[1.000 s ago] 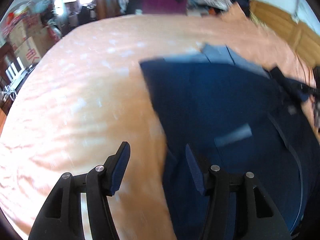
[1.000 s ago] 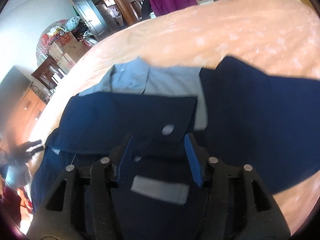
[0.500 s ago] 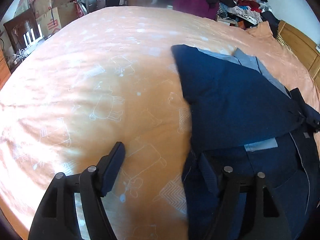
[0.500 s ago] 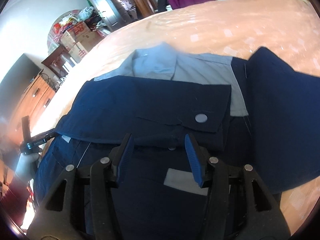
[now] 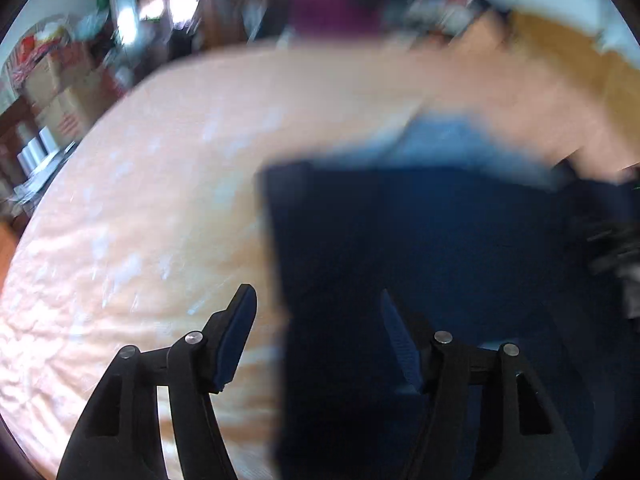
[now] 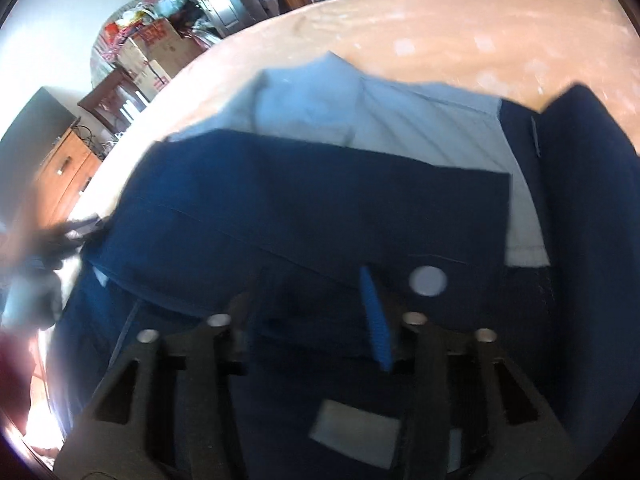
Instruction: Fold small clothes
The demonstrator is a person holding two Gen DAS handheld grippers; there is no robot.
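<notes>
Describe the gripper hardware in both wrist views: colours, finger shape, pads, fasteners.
Both match: the left gripper and right gripper have matte black plastic fingers with triangular cut-outs, tapering toward the tips. Each finger carries a ridged blue pad on its inner face and two round silver screw heads. No cables, markings or sleeves show.

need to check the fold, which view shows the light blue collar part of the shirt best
The right wrist view. The light blue collar part fills the upper middle there, its stripes visible, with the navy flap folded over its lower edge. The left wrist view is motion-blurred and catches it only as a pale blue smear beyond the navy cloth.
</notes>
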